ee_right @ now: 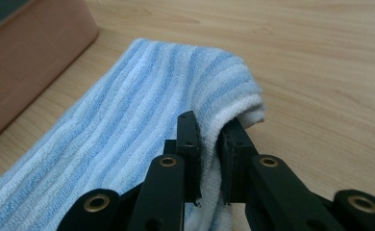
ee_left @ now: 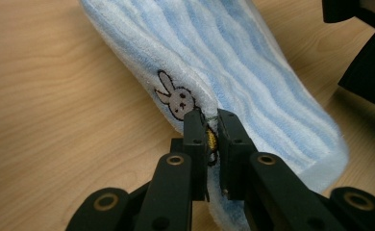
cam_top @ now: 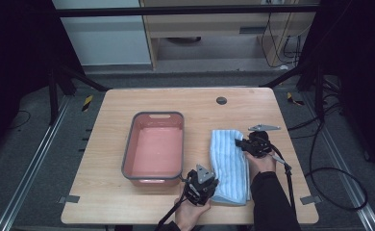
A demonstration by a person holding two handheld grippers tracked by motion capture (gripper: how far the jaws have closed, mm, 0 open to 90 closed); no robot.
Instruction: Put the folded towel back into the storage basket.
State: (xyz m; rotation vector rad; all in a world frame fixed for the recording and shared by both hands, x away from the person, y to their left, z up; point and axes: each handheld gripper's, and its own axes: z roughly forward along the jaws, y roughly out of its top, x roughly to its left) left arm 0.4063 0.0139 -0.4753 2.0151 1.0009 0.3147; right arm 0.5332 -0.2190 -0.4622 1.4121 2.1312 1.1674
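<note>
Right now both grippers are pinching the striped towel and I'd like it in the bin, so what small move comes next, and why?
Probably lift both grippers together. The left gripper is shut on the blue striped towel at its near edge by the bunny print, the right gripper on its far end, and the towel lies flat on the table beside the pink bin, whose wall it must clear.

Soft, even overhead light brightens the tabletop (cam_top: 190, 101); surroundings fall dark, shadows faint, close views slightly soft.
</note>
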